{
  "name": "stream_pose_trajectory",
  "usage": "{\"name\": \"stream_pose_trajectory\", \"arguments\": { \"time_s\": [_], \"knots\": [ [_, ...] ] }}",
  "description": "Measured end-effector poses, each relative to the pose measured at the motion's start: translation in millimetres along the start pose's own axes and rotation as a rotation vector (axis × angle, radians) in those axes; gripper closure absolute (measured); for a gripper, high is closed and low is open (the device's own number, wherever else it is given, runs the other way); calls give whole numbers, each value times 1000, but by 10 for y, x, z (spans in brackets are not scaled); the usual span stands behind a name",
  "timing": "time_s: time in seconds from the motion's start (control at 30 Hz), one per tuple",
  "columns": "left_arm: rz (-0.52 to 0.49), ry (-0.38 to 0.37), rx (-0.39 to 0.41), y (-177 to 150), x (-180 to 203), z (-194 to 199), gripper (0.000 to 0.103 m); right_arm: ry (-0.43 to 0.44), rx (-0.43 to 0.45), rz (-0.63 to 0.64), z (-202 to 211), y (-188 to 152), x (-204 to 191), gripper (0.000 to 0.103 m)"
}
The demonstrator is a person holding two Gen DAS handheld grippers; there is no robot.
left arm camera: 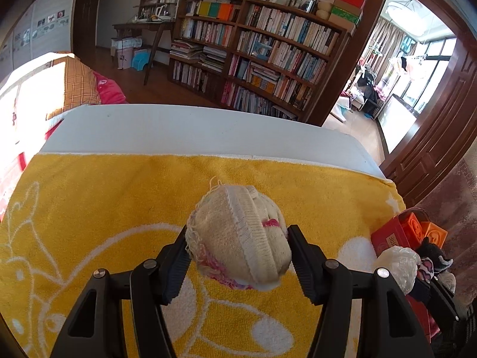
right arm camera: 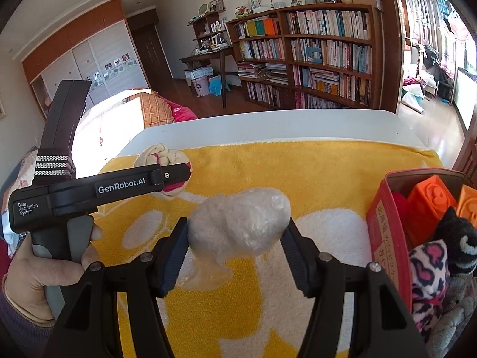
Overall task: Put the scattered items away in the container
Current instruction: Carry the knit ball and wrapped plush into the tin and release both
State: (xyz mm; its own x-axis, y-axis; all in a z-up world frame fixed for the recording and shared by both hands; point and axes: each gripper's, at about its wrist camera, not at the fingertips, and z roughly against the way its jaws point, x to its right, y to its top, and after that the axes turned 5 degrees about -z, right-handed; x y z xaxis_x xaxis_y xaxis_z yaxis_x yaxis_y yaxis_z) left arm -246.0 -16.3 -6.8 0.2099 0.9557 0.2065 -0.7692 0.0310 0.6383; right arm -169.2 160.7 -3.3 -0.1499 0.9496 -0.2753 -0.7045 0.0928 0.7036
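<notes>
My left gripper point(left arm camera: 238, 238) is shut on a cream sock ball point(left arm camera: 235, 223) with pink trim, held just above the yellow towel point(left arm camera: 104, 208). In the right wrist view the same gripper point(right arm camera: 176, 176) shows from the side at the left, the sock ball point(right arm camera: 158, 153) in its tips and a person's hand point(right arm camera: 26, 271) on the handle. My right gripper point(right arm camera: 237, 226) is shut on a crumpled clear plastic ball point(right arm camera: 241, 217) over the towel point(right arm camera: 298, 173). The red box point(right arm camera: 384, 223) stands to its right, also visible as a red box point(left arm camera: 390, 238) from the left wrist.
The box holds orange blocks point(right arm camera: 426, 203), a pink-and-black patterned sock point(right arm camera: 429, 271) and a dark sock point(right arm camera: 456, 232). A white table point(left arm camera: 179, 131) carries the towel. Behind it are a bookshelf point(left arm camera: 268, 47), a bed point(left arm camera: 44, 89) and a doorway point(left arm camera: 402, 74).
</notes>
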Motion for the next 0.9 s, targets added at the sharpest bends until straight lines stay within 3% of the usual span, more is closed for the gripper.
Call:
{"name": "stream_pose_trajectory", "arguments": {
  "time_s": [0.2,0.4,0.6,0.9],
  "knots": [
    [-70,-59,25,27,432,230,39,-8,111,-74,553,151,269,38],
    [-149,-166,26,49,1085,291,39,-150,176,-142,1143,126,897,38],
    [-204,-261,-13,70,1773,86,39,-267,216,-261,1559,56,1562,38],
    [-240,-340,-88,66,2461,-339,39,-287,221,-322,1675,-24,1981,38]
  ]
}}
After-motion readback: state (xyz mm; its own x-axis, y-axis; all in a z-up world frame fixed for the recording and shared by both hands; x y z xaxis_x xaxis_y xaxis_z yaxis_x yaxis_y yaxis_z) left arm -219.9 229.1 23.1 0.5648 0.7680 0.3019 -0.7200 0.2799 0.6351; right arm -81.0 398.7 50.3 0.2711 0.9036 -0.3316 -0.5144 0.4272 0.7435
